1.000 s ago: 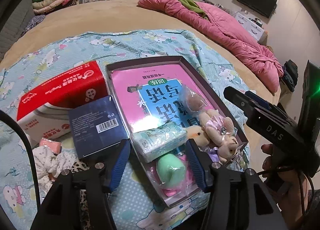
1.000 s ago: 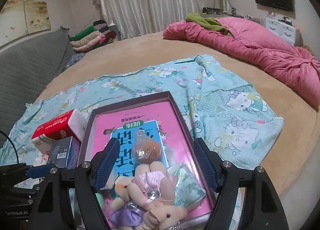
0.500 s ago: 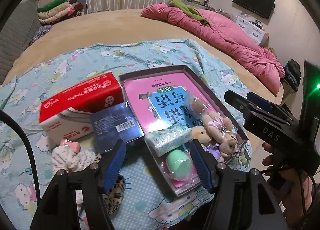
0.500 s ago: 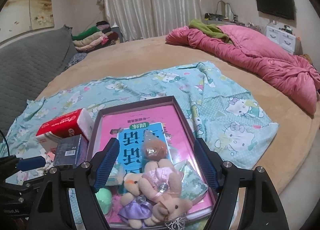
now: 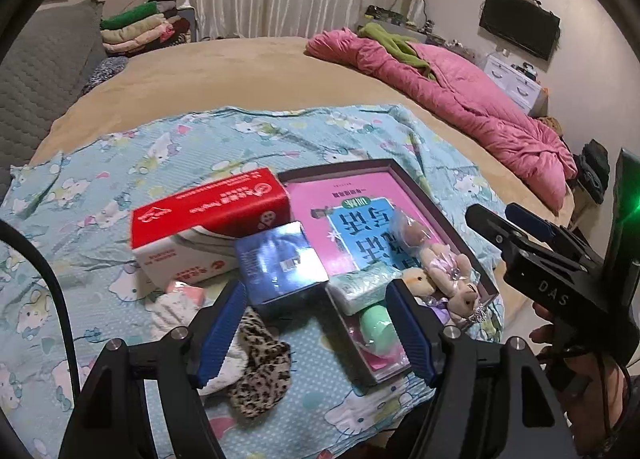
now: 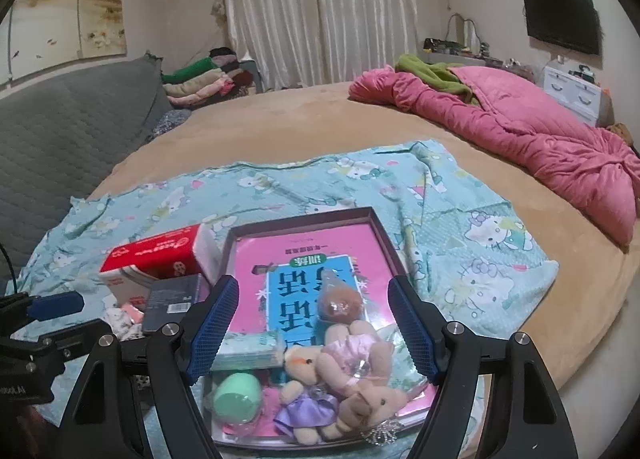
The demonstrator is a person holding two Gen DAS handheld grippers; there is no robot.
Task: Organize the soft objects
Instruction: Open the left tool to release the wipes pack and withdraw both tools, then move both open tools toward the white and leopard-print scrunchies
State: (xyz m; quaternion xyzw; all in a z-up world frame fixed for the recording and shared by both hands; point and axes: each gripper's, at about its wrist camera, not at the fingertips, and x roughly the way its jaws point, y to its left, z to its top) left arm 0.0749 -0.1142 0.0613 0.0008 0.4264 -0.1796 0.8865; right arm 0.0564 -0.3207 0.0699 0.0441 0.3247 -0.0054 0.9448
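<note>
A dark shallow tray (image 6: 384, 233) (image 5: 448, 215) lies on the Hello Kitty cloth, holding a pink book (image 6: 304, 255), small plush bears (image 6: 352, 375) (image 5: 444, 263), a wrapped brown ball (image 6: 340, 305), a green egg-shaped toy (image 6: 236, 399) (image 5: 376, 325) and a tissue pack (image 5: 360, 289). My right gripper (image 6: 312, 327) is open and empty above the tray's near end. My left gripper (image 5: 316, 335) is open and empty above the blue box (image 5: 280, 267) and the tray's left edge. A leopard-print cloth (image 5: 260, 371) and white sock (image 5: 172, 309) lie beside the tray.
A red-and-white tissue box (image 5: 208, 219) stands left of the tray. A pink quilt (image 6: 520, 131) lies at the bed's far right. Folded clothes (image 6: 200, 79) are stacked at the back. The bed's edge is close on the right.
Both grippers have pulled back and risen away from the tray, so more of the bed shows. The left gripper has shifted left, bringing the leopard cloth into view. Both stay open.
</note>
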